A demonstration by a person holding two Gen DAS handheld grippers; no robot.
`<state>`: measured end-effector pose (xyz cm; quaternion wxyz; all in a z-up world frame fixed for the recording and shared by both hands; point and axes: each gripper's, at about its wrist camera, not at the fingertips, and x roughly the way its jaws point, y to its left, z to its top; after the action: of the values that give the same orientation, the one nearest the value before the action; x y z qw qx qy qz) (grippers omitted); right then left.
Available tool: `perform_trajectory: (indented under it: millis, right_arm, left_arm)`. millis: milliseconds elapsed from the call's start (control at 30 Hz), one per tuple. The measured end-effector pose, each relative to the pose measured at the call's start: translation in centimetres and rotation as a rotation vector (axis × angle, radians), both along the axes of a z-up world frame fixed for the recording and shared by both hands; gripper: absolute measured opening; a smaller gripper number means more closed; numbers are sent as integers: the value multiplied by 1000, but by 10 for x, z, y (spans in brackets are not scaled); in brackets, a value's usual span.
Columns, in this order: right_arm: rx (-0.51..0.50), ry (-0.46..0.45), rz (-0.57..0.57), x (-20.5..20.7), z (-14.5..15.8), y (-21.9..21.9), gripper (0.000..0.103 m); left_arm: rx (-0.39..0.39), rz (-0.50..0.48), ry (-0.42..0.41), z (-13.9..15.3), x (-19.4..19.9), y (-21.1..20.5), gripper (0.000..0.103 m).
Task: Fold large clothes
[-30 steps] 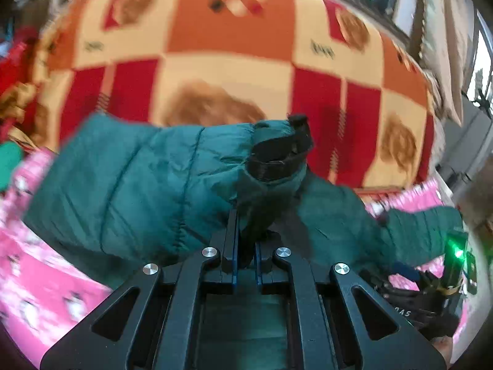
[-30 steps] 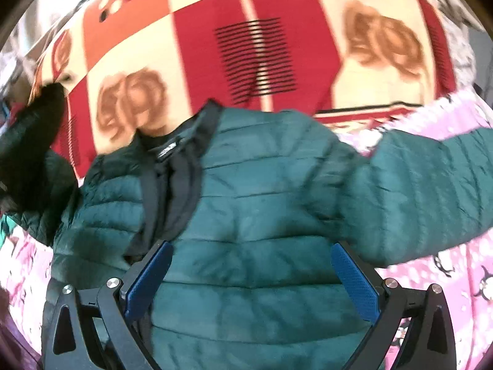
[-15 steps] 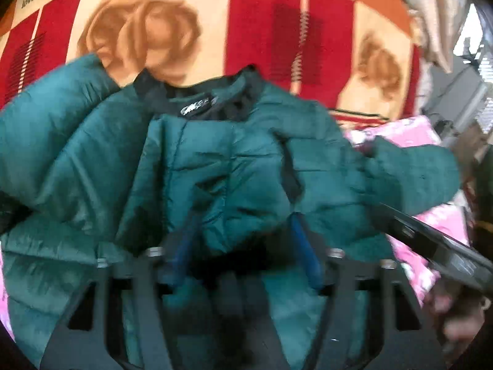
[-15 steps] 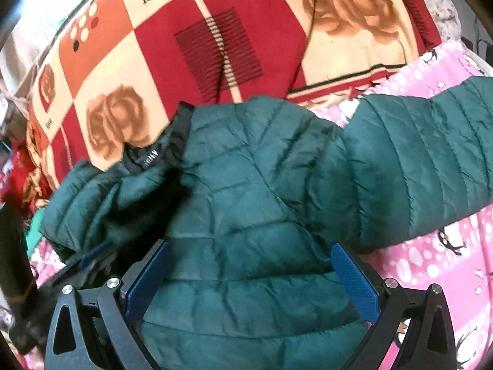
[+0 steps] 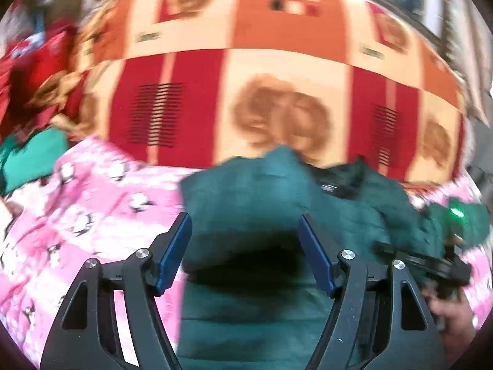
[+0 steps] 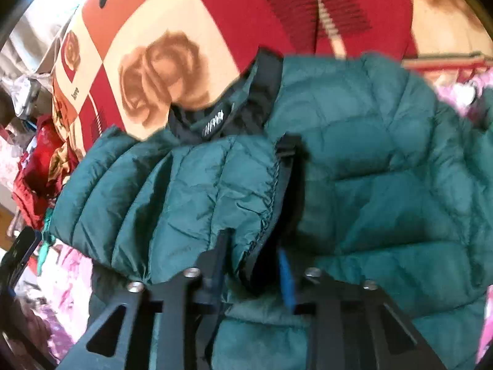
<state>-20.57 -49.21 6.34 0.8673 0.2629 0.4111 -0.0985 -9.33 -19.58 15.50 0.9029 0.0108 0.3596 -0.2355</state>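
Moved: left gripper let go of jacket, jaws just opening | right gripper just clamped onto its folded sleeve cuff (lower centre)

The right gripper has just snapped its jaws together on the green puffer jacket, the blue pads pinching a gathered, dark-trimmed edge of the folded-over front panel. The black collar with its small white label sits just beyond that panel, lying against the red and cream rose-print blanket. Pink patterned bedding shows down at the lower left, and a red heap of cloth sits at the far left edge.
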Motion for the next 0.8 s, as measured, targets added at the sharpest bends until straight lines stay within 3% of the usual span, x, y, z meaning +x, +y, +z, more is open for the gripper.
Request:
perform_trajectory:
  millis: [100,233,333,433,567,700,800]
  right_arm:
    - [-168,-50,-78,-15,25,-10,19]
    - [-246,-11,-155,-19,26,-36,19]
    - [-226,60,-145,-7,5,-49,19]
    - [-181,105,-149,-8,-2,-56,19]
    - [-258,14,-166,-28,30,-43,48]
    - [-279,-36,-61,-15,49,-25,48]
    - [-258,-9,10,14,35,-16,48]
  left_arm:
    - [29,50,34,-17,20,4,71]
    - [91,53,78,-53,33,-14,71]
    - [138,41,121,-78,38,-29,71]
    - [157,46,105,-80,35,-33,71]
    - [96,43,74,-62,29,-33,71]
    - [68,43,57,-52,33,-51,72]
    - [78,41,93,-63,40,-69,72]
